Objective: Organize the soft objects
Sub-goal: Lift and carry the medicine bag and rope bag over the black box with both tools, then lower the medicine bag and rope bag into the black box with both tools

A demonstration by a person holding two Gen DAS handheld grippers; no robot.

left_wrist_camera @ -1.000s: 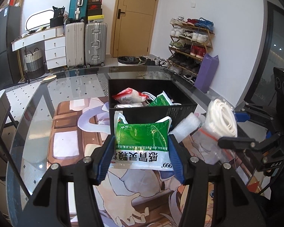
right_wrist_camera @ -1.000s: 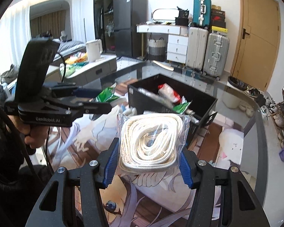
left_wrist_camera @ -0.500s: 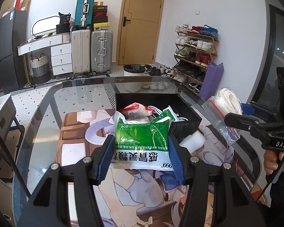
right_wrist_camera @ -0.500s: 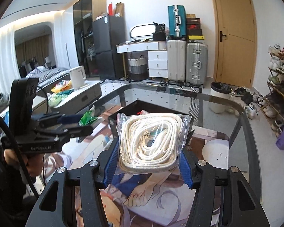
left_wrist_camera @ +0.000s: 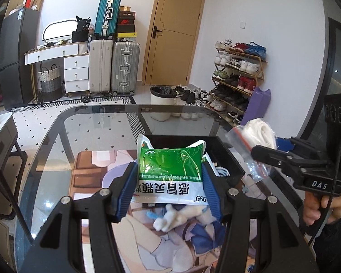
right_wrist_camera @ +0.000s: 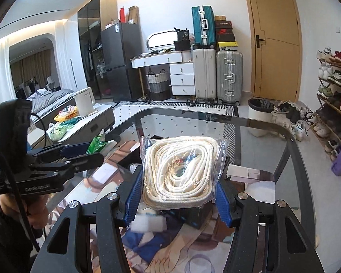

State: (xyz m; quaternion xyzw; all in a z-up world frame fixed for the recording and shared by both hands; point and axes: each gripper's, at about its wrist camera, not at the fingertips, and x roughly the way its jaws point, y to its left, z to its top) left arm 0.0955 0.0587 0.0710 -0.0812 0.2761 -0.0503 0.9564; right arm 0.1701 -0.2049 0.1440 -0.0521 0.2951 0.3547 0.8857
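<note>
1. A glass-topped desk (left_wrist_camera: 56,141) with a dark rounded rim fills the middle of both wrist views; a printed cartoon mat (left_wrist_camera: 91,182) lies across its surface.
2. A black open box (left_wrist_camera: 225,157) sits on the desk beyond the left tool, with white cord-like items visible at its near right corner; in the right wrist view it is mostly hidden behind the held bag.
3. The left tool (left_wrist_camera: 170,179) is clenched on a green and white pouch (left_wrist_camera: 170,170) printed with Chinese characters and "999", its blue pads pressed to the pouch's two side edges. The pouch is held upright, clear of the desk, in front of the box.
4. The right tool (right_wrist_camera: 177,188) is clamped on a clear zip bag of coiled cream rope (right_wrist_camera: 181,170), blue pads on both sides of the bag. The bag is held above the desk, near the box.
5. In the left wrist view, the right tool appears at the frame's right edge, gripped by a person's hand (left_wrist_camera: 322,207), the rope bag hanging from its tip.
6. A white fluffy wad (left_wrist_camera: 170,218) lies on the mat just below the pouch.
7. Suitcases (left_wrist_camera: 113,66), a wooden door (left_wrist_camera: 175,36) and a shoe rack (left_wrist_camera: 236,77) line the far wall.
</note>
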